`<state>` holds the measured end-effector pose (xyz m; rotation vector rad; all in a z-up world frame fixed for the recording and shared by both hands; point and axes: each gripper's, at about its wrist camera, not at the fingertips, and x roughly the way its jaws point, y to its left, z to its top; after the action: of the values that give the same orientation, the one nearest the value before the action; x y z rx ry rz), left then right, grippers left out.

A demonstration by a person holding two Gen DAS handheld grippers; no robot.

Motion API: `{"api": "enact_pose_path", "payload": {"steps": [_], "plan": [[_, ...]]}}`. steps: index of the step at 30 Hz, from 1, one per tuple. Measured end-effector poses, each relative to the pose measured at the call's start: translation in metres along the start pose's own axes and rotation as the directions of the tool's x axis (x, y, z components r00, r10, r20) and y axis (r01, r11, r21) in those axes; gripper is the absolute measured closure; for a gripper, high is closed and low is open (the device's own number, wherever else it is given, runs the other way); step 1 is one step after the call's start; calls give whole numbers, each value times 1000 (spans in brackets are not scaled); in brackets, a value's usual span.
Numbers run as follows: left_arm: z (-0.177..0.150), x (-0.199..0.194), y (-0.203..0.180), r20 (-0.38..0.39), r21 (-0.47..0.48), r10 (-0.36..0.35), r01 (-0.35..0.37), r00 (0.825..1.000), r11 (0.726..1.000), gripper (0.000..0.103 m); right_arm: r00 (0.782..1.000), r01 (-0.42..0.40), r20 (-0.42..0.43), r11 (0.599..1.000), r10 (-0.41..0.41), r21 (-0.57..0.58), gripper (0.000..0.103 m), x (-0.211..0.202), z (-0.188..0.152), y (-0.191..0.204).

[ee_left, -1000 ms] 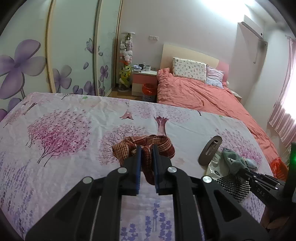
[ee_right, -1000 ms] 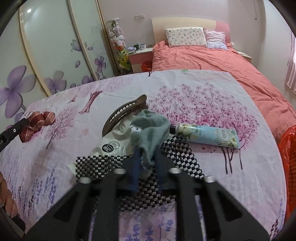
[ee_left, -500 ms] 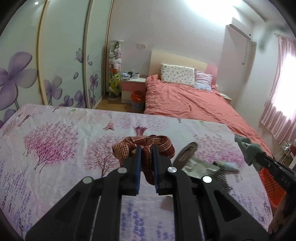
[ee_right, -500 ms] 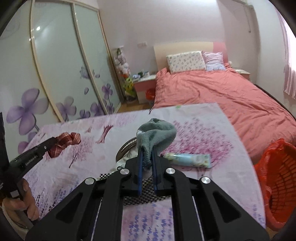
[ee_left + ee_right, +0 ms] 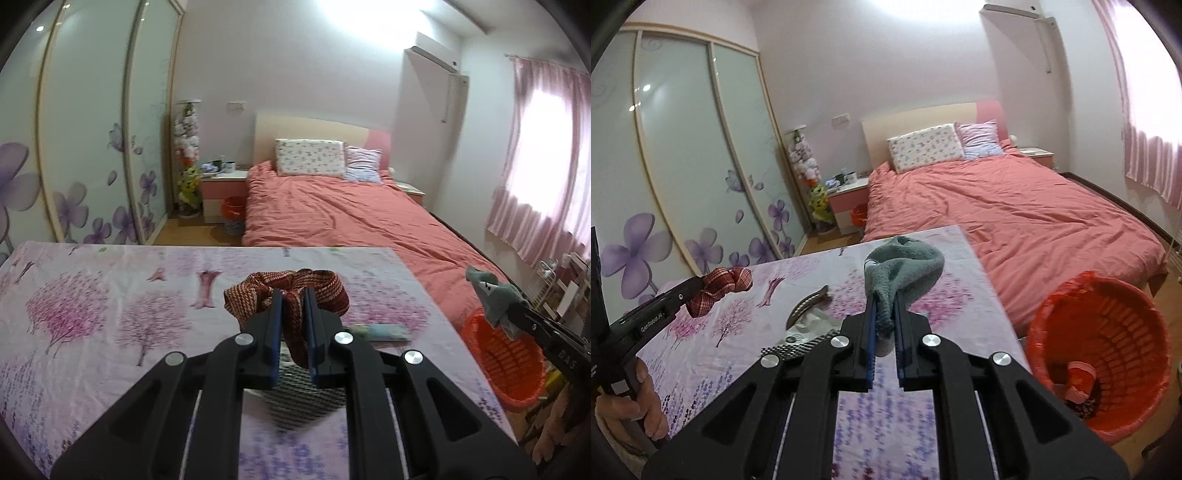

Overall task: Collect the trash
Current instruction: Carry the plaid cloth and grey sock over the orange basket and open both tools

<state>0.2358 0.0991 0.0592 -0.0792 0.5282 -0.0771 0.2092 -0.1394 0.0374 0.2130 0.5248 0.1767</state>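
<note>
My left gripper (image 5: 293, 310) is shut on a red woven scrunchie (image 5: 317, 286) and holds it above the floral-cloth table (image 5: 92, 314); it also shows in the right wrist view (image 5: 718, 286). My right gripper (image 5: 885, 317) is shut on a grey-green sock (image 5: 908, 266), lifted near the table's right edge; it also shows in the left wrist view (image 5: 493, 295). An orange trash basket (image 5: 1137, 306) stands on the floor right of the table, with some scraps inside. It also shows in the left wrist view (image 5: 506, 362).
On the table lie a brown hair clip (image 5: 809, 302), a checkered bag (image 5: 306, 402), a white wrapper (image 5: 812, 325) and a light-blue tube (image 5: 380, 330). A bed with a pink cover (image 5: 1015, 206) lies behind. Sliding wardrobe doors (image 5: 92, 147) line the left.
Both grippers rose from the table with their items. The right gripper carried the sock up and right, bringing the orange basket into view. The left gripper lifted the scrunchie and swung right.
</note>
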Motion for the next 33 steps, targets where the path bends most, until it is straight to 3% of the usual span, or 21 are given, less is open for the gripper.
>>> {"api": "enact_pose_path", "payload": {"steps": [10,19,25,33], "plan": [[-6,-5,-80,-6,32,-107,107,994,994,91,996,87,23,996,-87,29,94,-30,-1,-51],[-13,-9,-159,-16,75,-207,208,978,975,91,985,162,51,985,-165,61,94,-60,2,-105],[-21,-7,-205,-40,99,-296,299,954,949,91,979,177,75,976,-188,128,94,-75,-6,-141],[-30,14,-262,-95,97,-405,413,909,905,91,977,183,79,966,-200,185,94,-69,-14,-175]]}}
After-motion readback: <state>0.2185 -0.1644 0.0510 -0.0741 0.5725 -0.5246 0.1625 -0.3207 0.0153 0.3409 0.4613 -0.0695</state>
